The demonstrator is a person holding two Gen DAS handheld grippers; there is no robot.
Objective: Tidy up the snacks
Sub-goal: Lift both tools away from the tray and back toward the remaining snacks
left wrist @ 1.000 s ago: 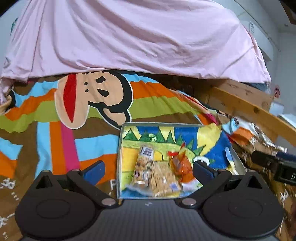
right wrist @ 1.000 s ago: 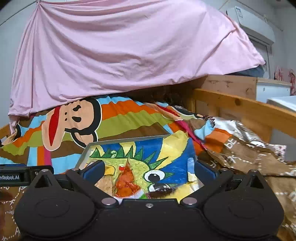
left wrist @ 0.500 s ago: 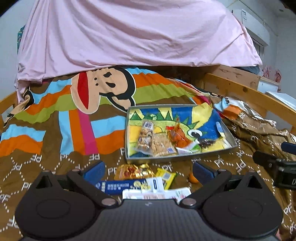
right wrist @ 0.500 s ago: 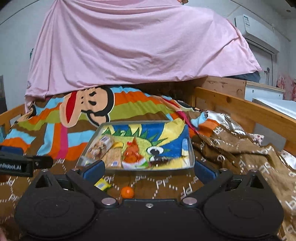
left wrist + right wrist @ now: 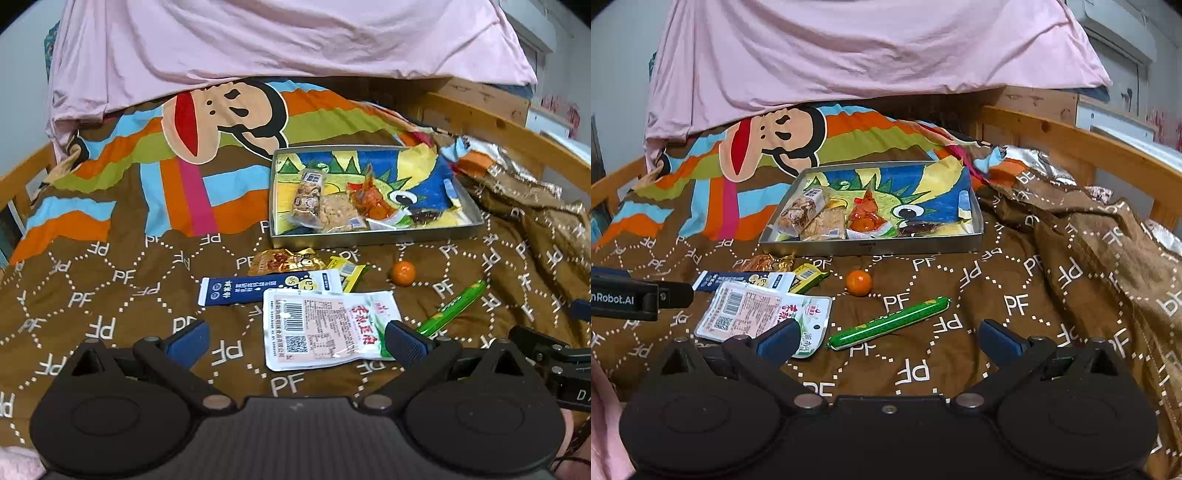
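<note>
A metal tray (image 5: 373,239) (image 5: 871,248) with a cartoon liner holds several snack packs. In front of it on the bedspread lie a gold packet (image 5: 284,260), a blue sachet (image 5: 269,290), a yellow bar (image 5: 349,273), a white pouch (image 5: 325,328) (image 5: 757,314), an orange ball (image 5: 403,273) (image 5: 859,282) and a green sausage stick (image 5: 454,308) (image 5: 890,323). My left gripper (image 5: 295,341) is open and empty, just before the white pouch. My right gripper (image 5: 886,338) is open and empty, near the green stick.
The brown patterned bedspread (image 5: 110,295) covers the bed, bunched up at the right (image 5: 1108,258). A pink sheet (image 5: 258,37) hangs behind. A wooden bed rail (image 5: 1071,144) runs along the right. The left gripper's body shows in the right wrist view (image 5: 635,297).
Both grippers have pulled back and up from the tray. The loose snacks in front of the tray have come into view. Both stay open.
</note>
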